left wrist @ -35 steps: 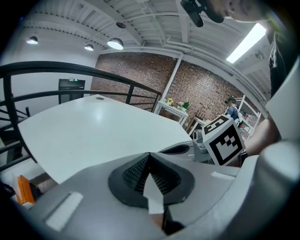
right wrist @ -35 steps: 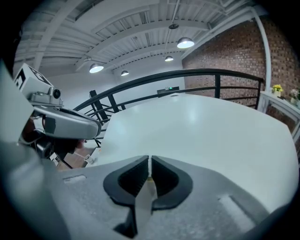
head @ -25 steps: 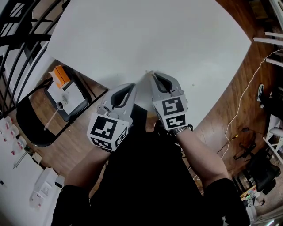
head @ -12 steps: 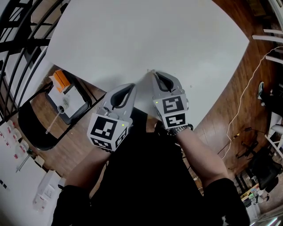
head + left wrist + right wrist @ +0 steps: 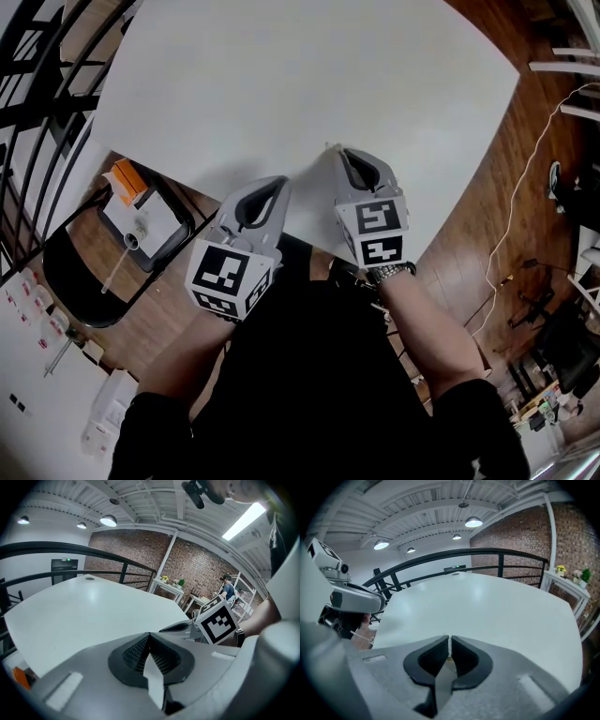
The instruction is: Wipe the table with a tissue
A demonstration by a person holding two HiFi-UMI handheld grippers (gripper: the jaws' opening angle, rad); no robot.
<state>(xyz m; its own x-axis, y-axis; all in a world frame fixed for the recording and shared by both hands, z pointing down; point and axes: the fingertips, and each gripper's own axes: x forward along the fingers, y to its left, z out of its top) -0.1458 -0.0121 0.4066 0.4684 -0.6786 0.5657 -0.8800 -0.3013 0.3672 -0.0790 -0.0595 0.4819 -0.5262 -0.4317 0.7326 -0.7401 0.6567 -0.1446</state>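
The white table (image 5: 281, 84) fills the upper head view, and I see no tissue on it. My left gripper (image 5: 279, 181) is at the table's near edge, jaws shut with nothing visible between them (image 5: 149, 635). My right gripper (image 5: 335, 150) is just to its right and a little farther over the table top (image 5: 487, 606), jaws also shut (image 5: 449, 639). A tiny tan speck sits deep between the right jaws; I cannot tell what it is. The two grippers are close side by side, apart from each other.
Left of the table a black chair (image 5: 66, 272) carries a white tray (image 5: 150, 216) and an orange box (image 5: 127, 173). A black railing (image 5: 37, 56) runs at the upper left. A cable (image 5: 506, 234) lies on the wood floor at right. A person (image 5: 228, 588) stands far back.
The right gripper has moved a little forward and to the right over the table. The left gripper has stayed put. Both remain shut.
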